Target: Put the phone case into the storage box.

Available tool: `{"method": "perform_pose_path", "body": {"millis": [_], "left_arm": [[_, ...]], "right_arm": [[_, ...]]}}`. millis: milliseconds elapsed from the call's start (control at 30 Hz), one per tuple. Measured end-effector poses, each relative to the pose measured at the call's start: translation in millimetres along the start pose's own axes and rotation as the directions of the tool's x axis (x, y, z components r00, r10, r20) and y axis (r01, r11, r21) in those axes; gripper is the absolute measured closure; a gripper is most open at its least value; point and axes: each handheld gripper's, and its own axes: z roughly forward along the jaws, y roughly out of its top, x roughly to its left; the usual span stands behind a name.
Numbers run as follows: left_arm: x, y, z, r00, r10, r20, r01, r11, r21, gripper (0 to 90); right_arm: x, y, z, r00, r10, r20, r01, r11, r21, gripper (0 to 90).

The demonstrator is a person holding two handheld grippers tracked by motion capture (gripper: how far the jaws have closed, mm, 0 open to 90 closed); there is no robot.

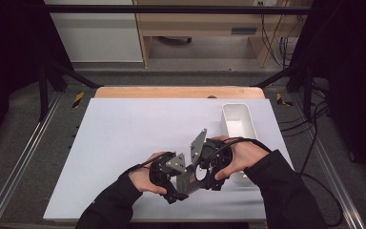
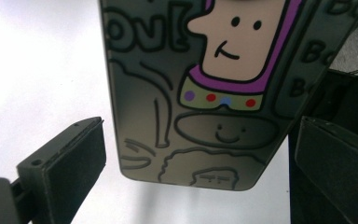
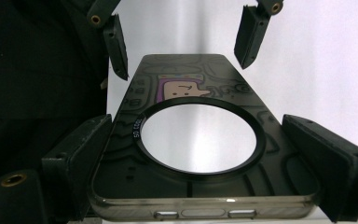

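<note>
While both grippers meet low over the near middle of the desk (image 1: 124, 124), a dark see-through phone case (image 1: 189, 180) hangs between them, clear of the white surface. The right gripper (image 3: 200, 154) has its jaws set against the two long edges of the case near the end with the side buttons, holding it. A black ring (image 3: 200, 136) sits on the case, and the pale desk shows through its round opening. The left gripper (image 2: 196, 158) faces the other end of the case, its jaws spread wide on either side and not touching it. Seen from the left gripper view, the case carries a cartoon drawing with a purple outline and coloured dots. A white tray (image 1: 237, 125) stands just beyond the right hand (image 1: 240, 155).
</note>
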Motion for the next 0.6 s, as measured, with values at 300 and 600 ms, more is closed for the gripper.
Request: {"method": "perform_pose_path", "body": {"millis": [300, 600], "left_arm": [[-0.9, 3.6, 5.3, 0.9995, 0.024, -0.018, -0.024, 0.9993, 0.029, 3.3], [-2.1, 9.0, 8.6, 0.9995, 0.031, -0.008, -0.03, 0.9986, 0.043, 6.4]], "right_arm": [[1.0, 7.8, -0.4, 1.0, -0.01, -0.001, 0.01, 0.9999, 0.013, 12.1], [1.8, 11.5, 0.7, 0.9999, -0.016, -0.002, 0.016, 0.9993, 0.032, 12.1]]}}
